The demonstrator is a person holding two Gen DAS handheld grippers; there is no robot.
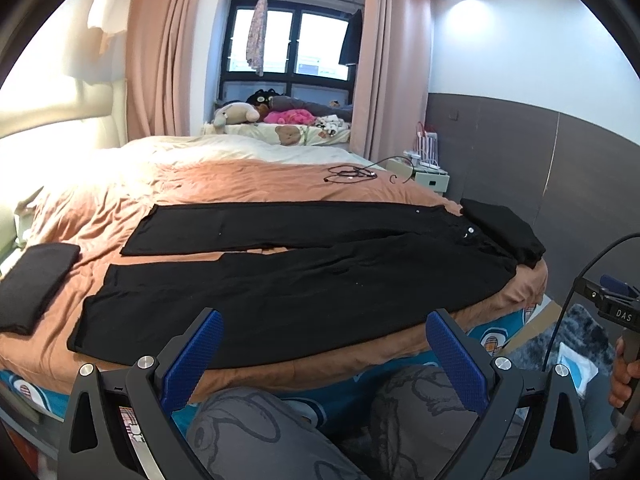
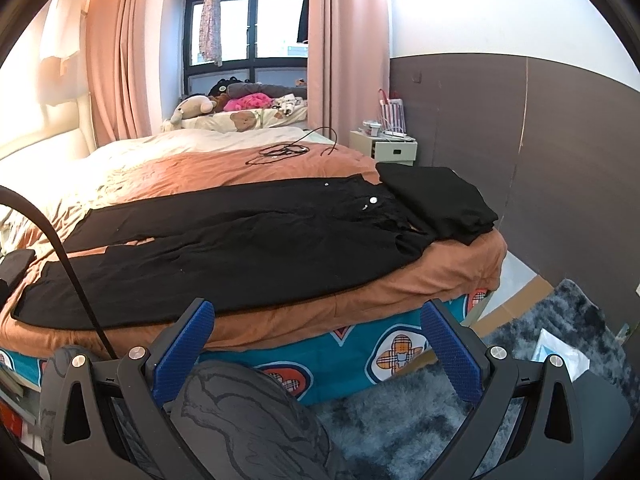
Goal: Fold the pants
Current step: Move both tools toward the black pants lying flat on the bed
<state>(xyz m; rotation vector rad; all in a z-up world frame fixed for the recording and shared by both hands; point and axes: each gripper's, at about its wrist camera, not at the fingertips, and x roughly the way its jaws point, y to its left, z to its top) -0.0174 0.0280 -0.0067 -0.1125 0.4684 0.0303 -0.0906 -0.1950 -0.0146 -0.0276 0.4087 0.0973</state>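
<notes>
Your left gripper (image 1: 324, 344) and right gripper (image 2: 318, 334) both stand wide apart, holding nothing. The black pants (image 1: 288, 276) lie flat across the brown blanket (image 1: 224, 184), both legs spread out.

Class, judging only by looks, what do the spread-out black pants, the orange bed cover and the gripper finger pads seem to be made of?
Pants: matte black woven cloth, perhaps cotton or denim; soft creases, pale metal-looking buttons.
Bed cover: soft, dull orange-brown fabric, heavily wrinkled.
Finger pads: blue, likely rubber or plastic, with a fine dotted grip texture.
</notes>
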